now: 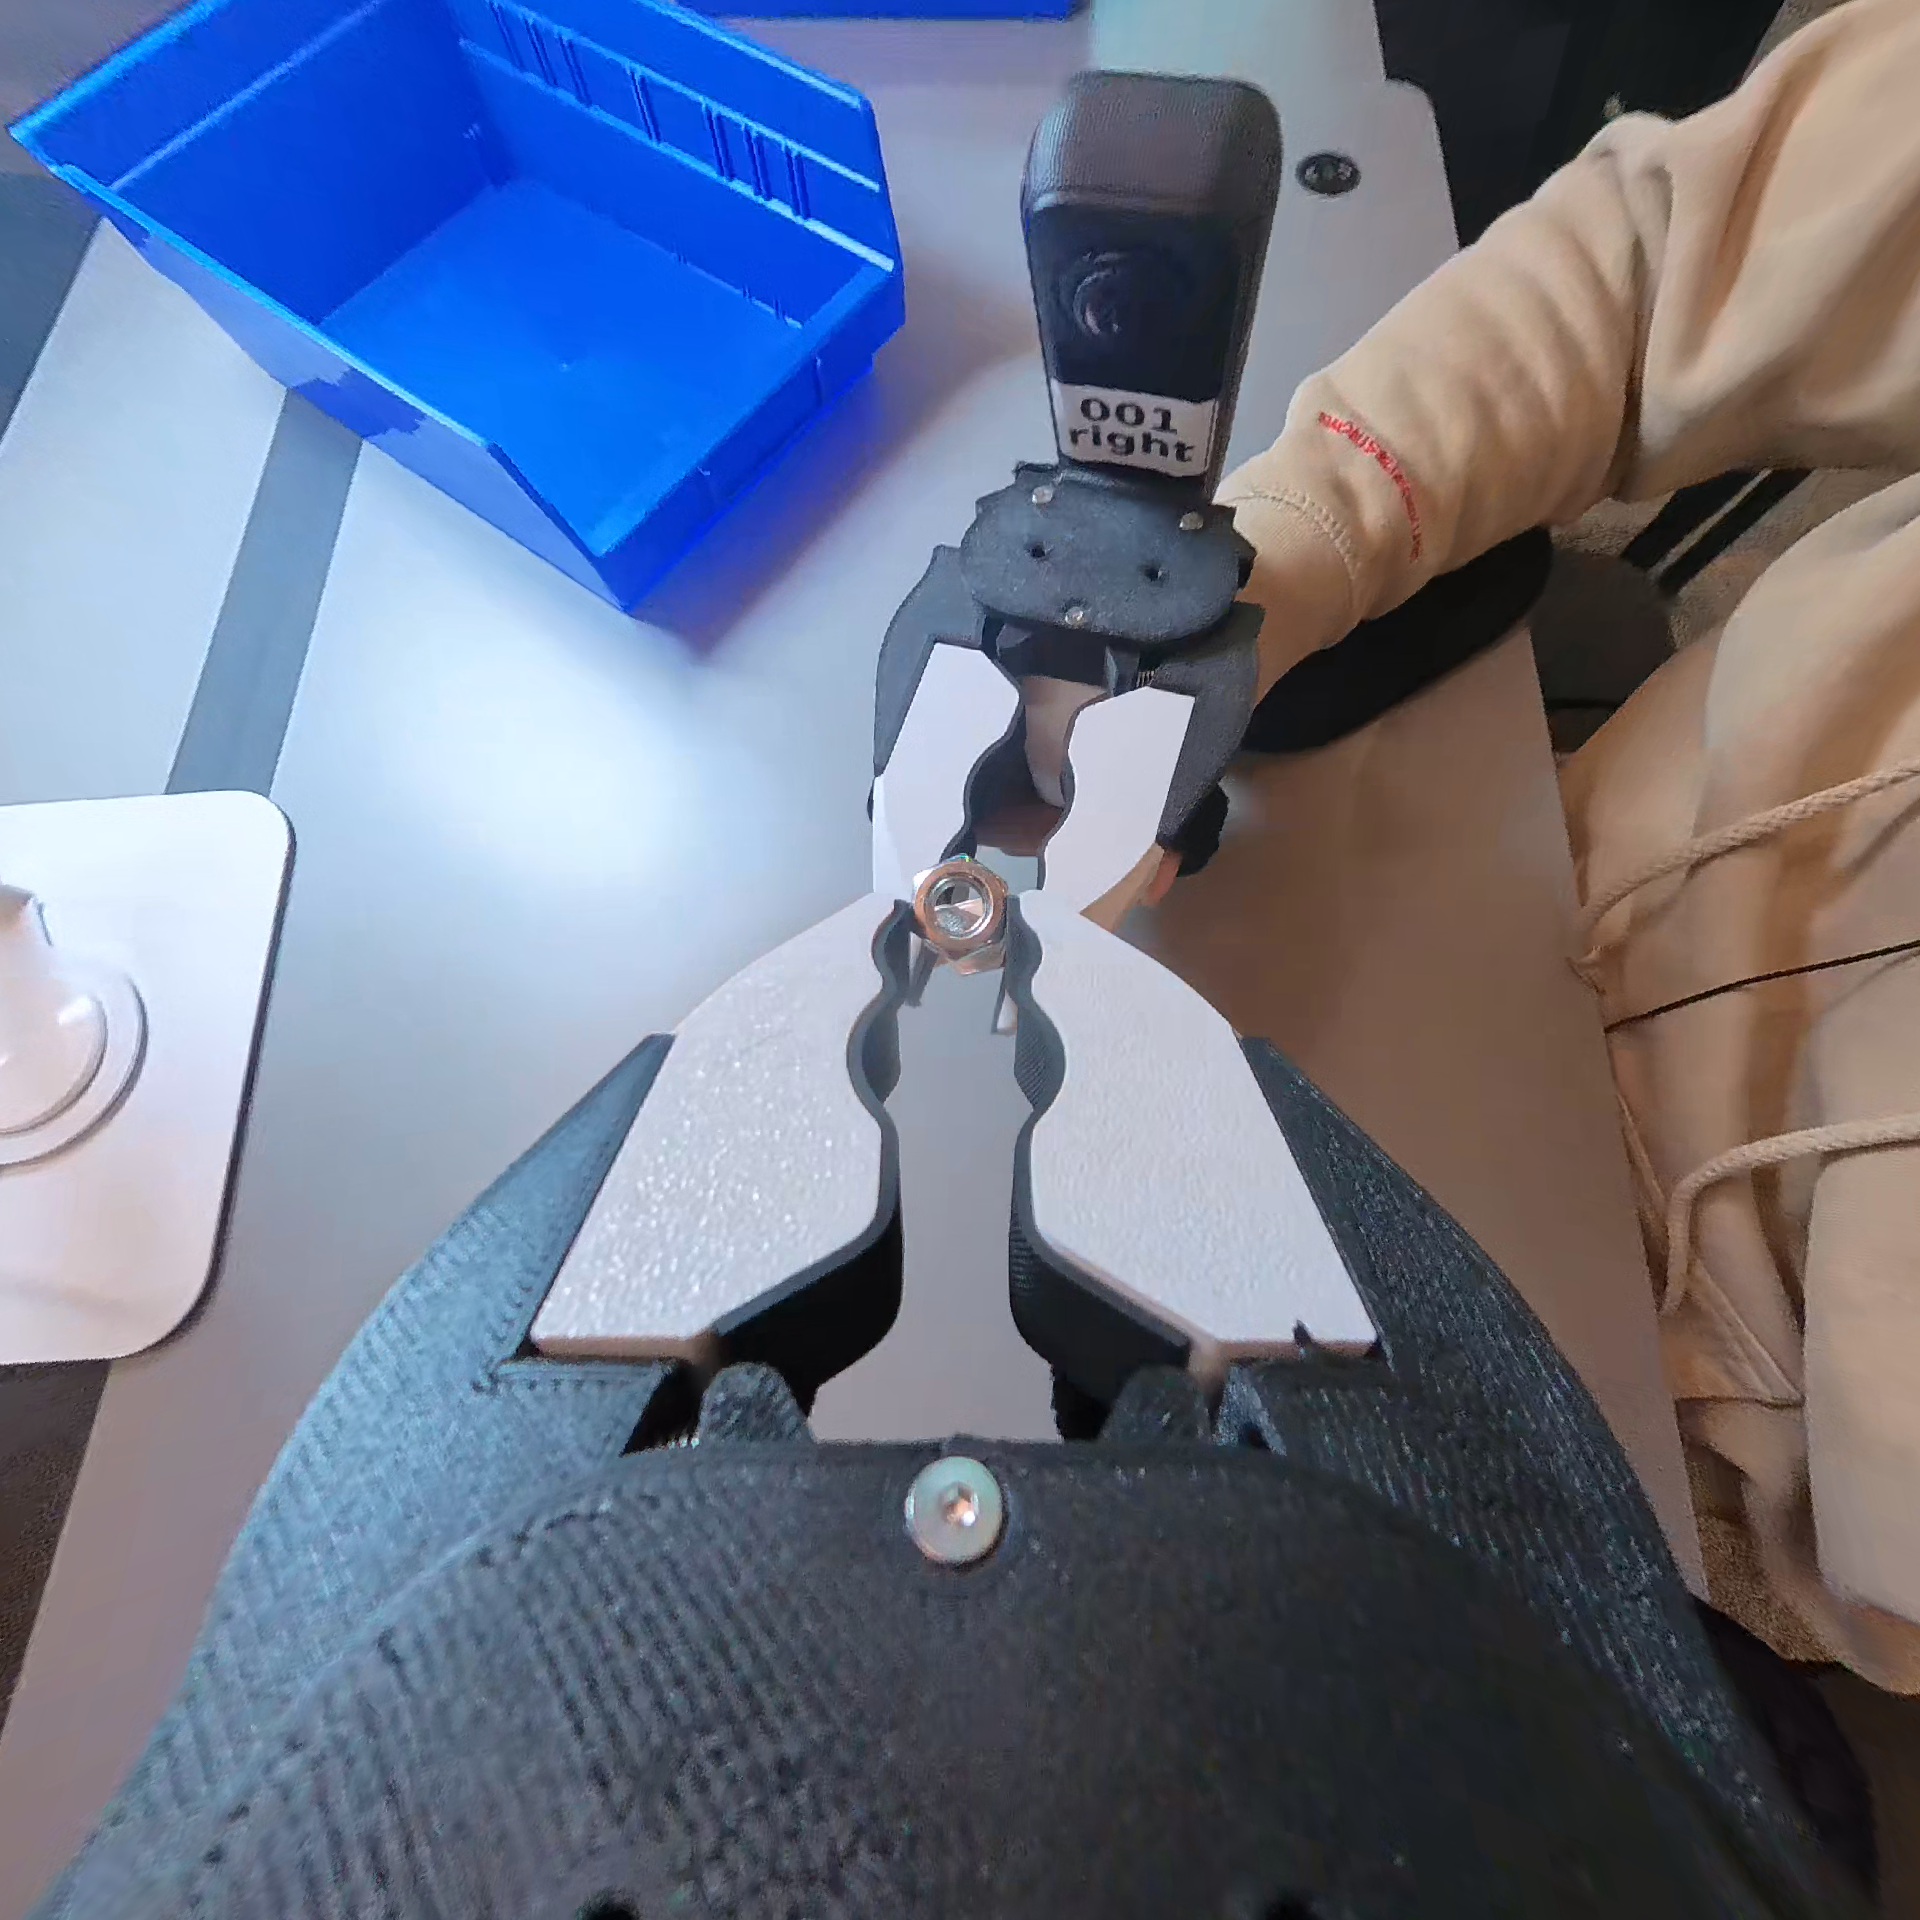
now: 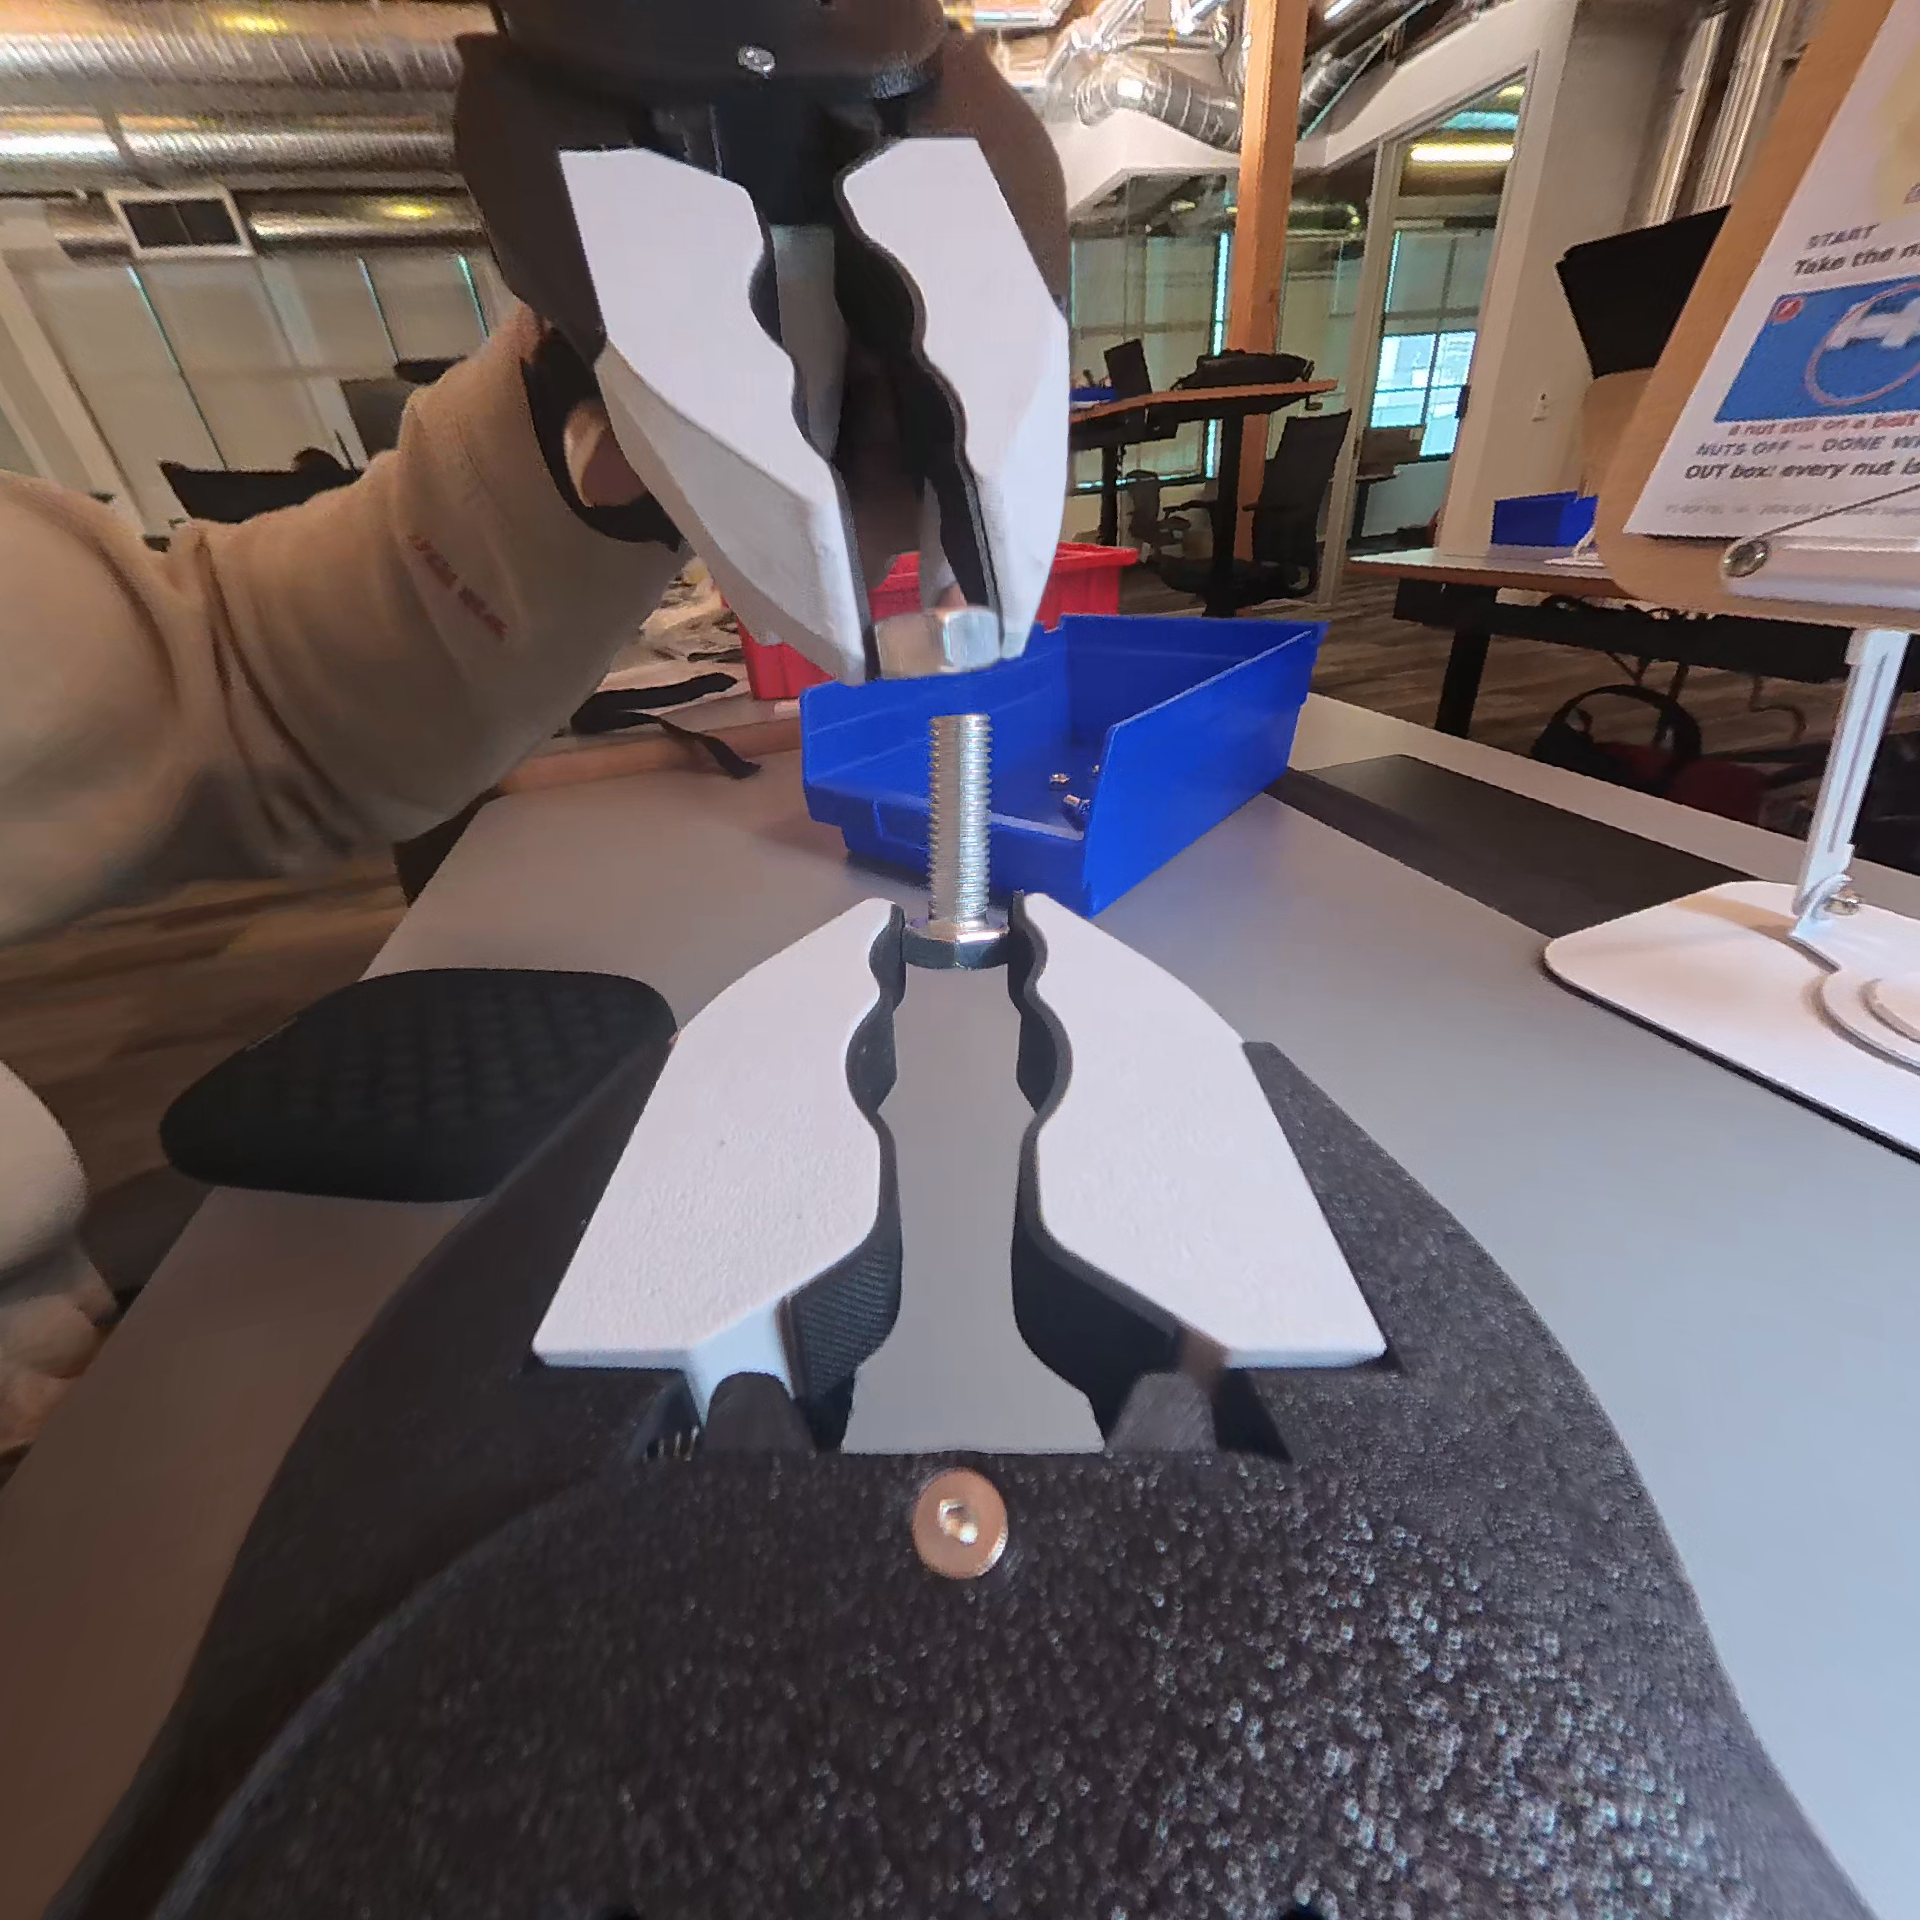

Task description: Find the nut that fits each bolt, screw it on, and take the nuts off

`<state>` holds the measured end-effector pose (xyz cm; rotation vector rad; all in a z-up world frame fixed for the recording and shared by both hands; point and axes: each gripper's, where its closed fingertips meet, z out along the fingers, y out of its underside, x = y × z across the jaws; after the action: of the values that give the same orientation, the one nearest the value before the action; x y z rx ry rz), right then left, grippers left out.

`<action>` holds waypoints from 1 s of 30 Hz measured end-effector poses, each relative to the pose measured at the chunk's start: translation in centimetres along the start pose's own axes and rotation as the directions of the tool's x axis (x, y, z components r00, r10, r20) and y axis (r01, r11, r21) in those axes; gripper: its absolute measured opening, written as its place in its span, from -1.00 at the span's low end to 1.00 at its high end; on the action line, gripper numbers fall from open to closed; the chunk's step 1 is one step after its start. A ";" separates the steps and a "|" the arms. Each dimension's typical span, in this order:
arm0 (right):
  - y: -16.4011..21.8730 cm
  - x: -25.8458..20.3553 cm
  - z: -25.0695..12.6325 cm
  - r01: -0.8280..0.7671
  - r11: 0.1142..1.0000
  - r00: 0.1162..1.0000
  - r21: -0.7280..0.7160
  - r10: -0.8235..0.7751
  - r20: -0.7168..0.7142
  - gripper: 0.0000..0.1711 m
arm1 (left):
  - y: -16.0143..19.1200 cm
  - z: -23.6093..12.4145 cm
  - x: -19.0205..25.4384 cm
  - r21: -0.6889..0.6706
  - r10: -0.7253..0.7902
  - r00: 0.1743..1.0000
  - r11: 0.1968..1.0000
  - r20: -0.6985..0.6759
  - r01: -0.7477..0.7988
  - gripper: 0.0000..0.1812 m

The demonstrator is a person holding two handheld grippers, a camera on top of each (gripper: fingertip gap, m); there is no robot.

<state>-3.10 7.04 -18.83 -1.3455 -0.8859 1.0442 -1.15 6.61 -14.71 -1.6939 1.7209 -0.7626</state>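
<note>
In the right wrist view my right gripper (image 2: 953, 940) is shut on the hex head of a silver bolt (image 2: 958, 821), which stands upright with its threaded shaft pointing up. My left gripper (image 2: 935, 644) comes down from above, shut on a silver hex nut (image 2: 933, 642). The nut hangs just above the bolt's tip with a small gap. In the left wrist view the nut (image 1: 956, 920) sits between my left gripper's (image 1: 956, 935) tips, hole facing the camera. The right gripper (image 1: 1003, 868) is just beyond it; the bolt is almost wholly hidden behind the nut.
An empty blue bin (image 1: 623, 520) stands on the grey table at upper left. Another blue bin (image 2: 1195, 748) behind the bolt holds a few small metal parts. A white sign stand's base (image 2: 1714, 966) (image 1: 125, 1070) is nearby. A person's beige sleeve (image 1: 1558, 416) and a black armrest (image 2: 416, 1081) are close. The gap from one gripper's tips to the other's is roughly 5 centimeters.
</note>
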 end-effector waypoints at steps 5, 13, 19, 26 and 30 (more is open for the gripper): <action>-0.3 0.5 -0.3 0.014 1.000 1.000 0.009 -0.014 -0.024 -0.78 | -0.3 0.8 -0.2 -0.041 -0.006 1.000 0.999 -0.021 0.005 -0.81; -1.7 0.2 -0.8 -0.029 0.992 1.000 0.122 0.030 -0.007 -0.78 | -1.3 0.5 -0.2 -0.065 0.003 0.999 0.998 -0.047 -0.006 -0.80; -3.1 -0.1 -1.4 -0.085 0.976 0.996 0.199 0.080 0.035 -0.78 | -2.6 0.3 0.1 -0.005 -0.005 0.997 1.000 -0.072 0.005 -0.80; -3.8 -0.1 -1.7 -0.040 0.972 0.999 0.230 0.037 0.017 -0.78 | -3.5 0.2 0.4 0.031 -0.016 0.995 0.999 -0.103 0.019 -0.81; -3.6 0.1 -1.6 0.019 0.979 1.000 0.203 -0.014 -0.026 -0.78 | -3.4 0.2 0.4 0.006 -0.010 0.995 1.000 -0.103 0.010 -0.81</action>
<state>-1.25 6.80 -15.34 -1.1749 -0.7495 1.0734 1.23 6.10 -12.32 -1.6861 1.7778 -0.8728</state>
